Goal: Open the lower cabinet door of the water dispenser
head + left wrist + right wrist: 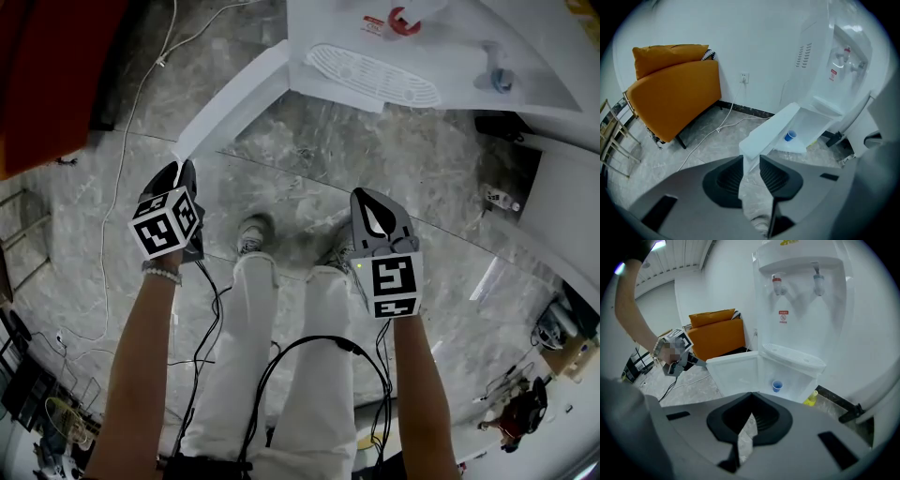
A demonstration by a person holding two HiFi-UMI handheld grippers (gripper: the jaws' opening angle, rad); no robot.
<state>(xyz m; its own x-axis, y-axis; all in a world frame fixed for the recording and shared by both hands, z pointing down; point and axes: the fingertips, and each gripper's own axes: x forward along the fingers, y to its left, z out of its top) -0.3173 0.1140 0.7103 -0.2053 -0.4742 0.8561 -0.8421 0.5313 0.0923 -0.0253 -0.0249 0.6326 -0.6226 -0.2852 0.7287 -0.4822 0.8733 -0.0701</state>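
Lower cabinet door (236, 101) of the water dispenser (801, 310) stands swung wide. The left tool (179, 167) pinches its outer edge, jaws opening. The right tool (367, 199) is closed on nothing. Little appears left to do.

Orange sofa (675, 93), grey marble floor (705, 147)

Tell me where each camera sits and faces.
Head view: on the person's head, steeply down at floor and water dispenser; forearms, legs, left gripper, right gripper show.
Left gripper view: on the left gripper, facing the cabinet door edge between its opening jaws.
Right gripper view: on the right gripper, facing the water dispenser's front; shut empty jaws, left arm show.
Shared: both gripper views show the blue cup.
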